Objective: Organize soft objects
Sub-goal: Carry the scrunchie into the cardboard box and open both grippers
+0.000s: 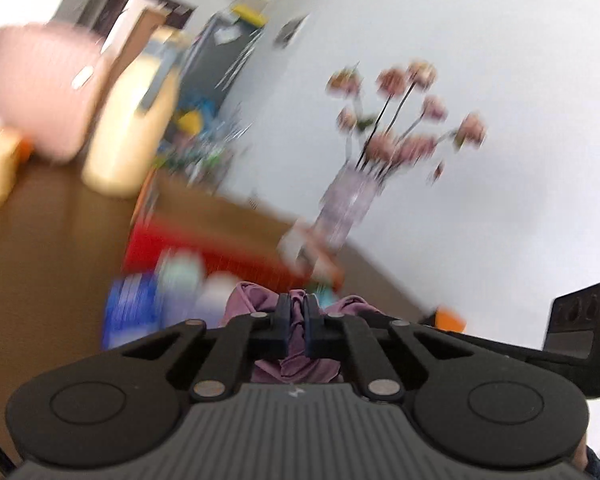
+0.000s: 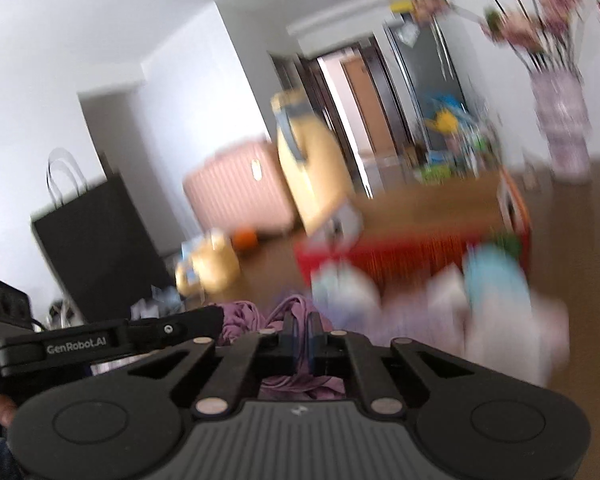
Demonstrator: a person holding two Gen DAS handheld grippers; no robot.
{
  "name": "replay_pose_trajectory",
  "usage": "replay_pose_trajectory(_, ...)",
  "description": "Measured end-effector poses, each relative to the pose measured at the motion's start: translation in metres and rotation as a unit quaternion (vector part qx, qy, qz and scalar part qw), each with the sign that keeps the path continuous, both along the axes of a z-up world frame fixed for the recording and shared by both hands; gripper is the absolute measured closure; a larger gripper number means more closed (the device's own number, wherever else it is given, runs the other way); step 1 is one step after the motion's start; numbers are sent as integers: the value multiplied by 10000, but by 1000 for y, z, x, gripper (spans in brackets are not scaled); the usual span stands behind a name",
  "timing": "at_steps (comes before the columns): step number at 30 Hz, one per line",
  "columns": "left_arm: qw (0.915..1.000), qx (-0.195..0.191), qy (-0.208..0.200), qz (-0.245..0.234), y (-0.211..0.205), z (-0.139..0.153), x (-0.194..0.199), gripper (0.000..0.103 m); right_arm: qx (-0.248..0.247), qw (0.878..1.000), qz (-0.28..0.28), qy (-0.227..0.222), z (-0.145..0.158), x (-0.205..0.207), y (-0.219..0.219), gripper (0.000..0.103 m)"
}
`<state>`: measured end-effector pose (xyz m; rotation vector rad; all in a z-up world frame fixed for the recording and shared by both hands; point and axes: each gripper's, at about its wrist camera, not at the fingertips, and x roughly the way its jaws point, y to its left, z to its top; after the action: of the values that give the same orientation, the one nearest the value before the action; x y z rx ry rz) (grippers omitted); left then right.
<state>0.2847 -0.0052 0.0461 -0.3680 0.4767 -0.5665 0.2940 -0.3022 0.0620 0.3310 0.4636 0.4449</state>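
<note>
Left wrist view: my left claw (image 1: 296, 320) is pinched tight on the purple cloth (image 1: 288, 372), bunched w/ no clear long axis. Right claw (image 2: 300, 336) also clamps the cloth (image 2: 244, 316), which spans between both claws, above the brown table (image 1: 52, 264). Background blurred.

Soft matt purple cloth (image 1: 296, 364) (wrinkled)

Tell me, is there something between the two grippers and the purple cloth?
Nothing visible. The left gripper and the right gripper are both shut directly on the purple cloth, which is bunched between their pads.
</note>
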Motion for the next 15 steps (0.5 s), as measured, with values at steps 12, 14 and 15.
replay_pose_trajectory(12, 9918, 1273, -62, 28, -61, 84, 302, 96, -626, 9924, -359, 998, 35, 339, 15, 99)
replay_pose_trajectory(14, 9865, 1610, 268, 131, -73, 64, 352, 96, -609, 9874, -519, 1367, 9, 381, 18, 98)
replay_pose_trajectory(15, 9829, 1789, 409, 138, -80, 52, 374, 95, -631, 9845, -558, 1540, -6, 401, 20, 98)
